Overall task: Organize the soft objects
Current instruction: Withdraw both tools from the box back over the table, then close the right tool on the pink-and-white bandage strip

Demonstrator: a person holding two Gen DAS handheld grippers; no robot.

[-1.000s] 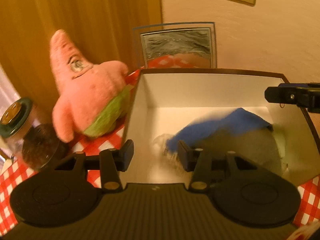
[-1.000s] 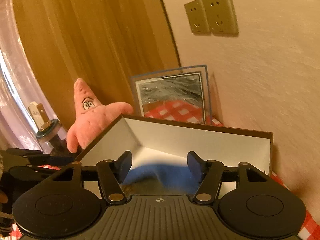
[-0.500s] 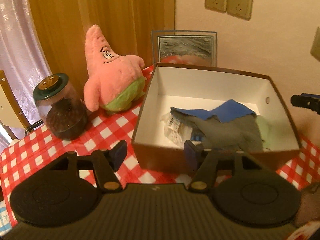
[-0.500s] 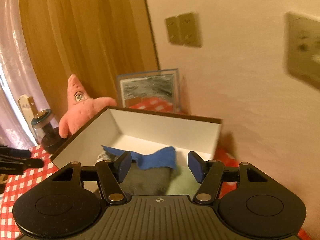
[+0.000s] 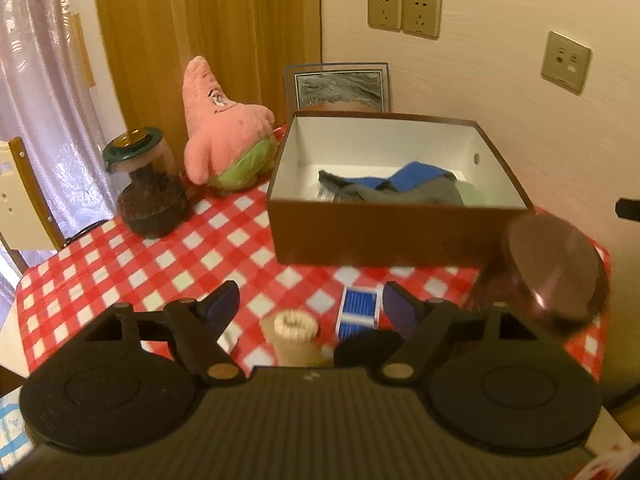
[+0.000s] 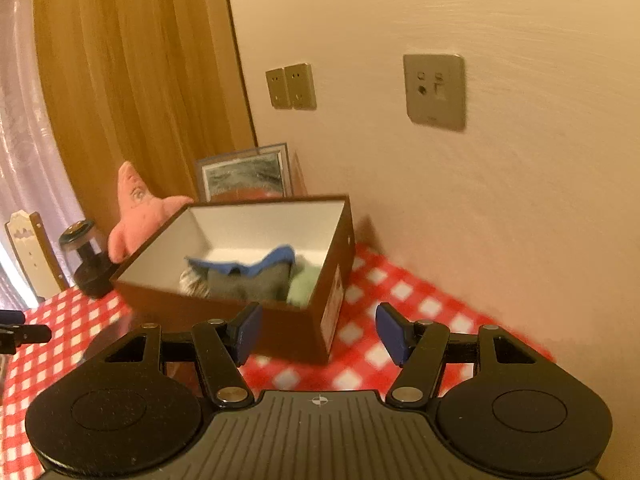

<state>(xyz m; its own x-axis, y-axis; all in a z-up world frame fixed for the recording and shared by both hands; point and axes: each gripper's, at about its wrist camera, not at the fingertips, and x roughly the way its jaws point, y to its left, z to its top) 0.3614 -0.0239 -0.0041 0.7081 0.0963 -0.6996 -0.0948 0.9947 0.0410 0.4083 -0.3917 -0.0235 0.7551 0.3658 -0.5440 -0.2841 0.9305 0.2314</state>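
A brown box point(image 5: 396, 236) with a white inside holds a blue cloth point(image 5: 416, 178), a grey cloth point(image 5: 404, 194) and a pale green cloth point(image 5: 472, 196). A pink star plush point(image 5: 224, 140) stands to the left of the box. My left gripper point(image 5: 312, 300) hovers over the checked tablecloth in front of the box, its jaws opening with nothing between them. In the right wrist view the box point(image 6: 192, 308), the blue cloth point(image 6: 276, 260) and the plush point(image 6: 140, 212) lie ahead. My right gripper point(image 6: 320, 328) is open and empty near the box's right corner.
A dark-lidded jar point(image 5: 148, 188) stands left of the plush. A framed picture point(image 5: 340, 86) leans on the wall behind the box. A blue striped packet point(image 5: 358, 310), a small twine roll point(image 5: 296, 326) and a reddish round lid point(image 5: 556, 268) lie near the table's front.
Both grippers have drawn back and up from over the box to the table in front of it. The left jaws have spread wider. The cloths now lie still in the box.
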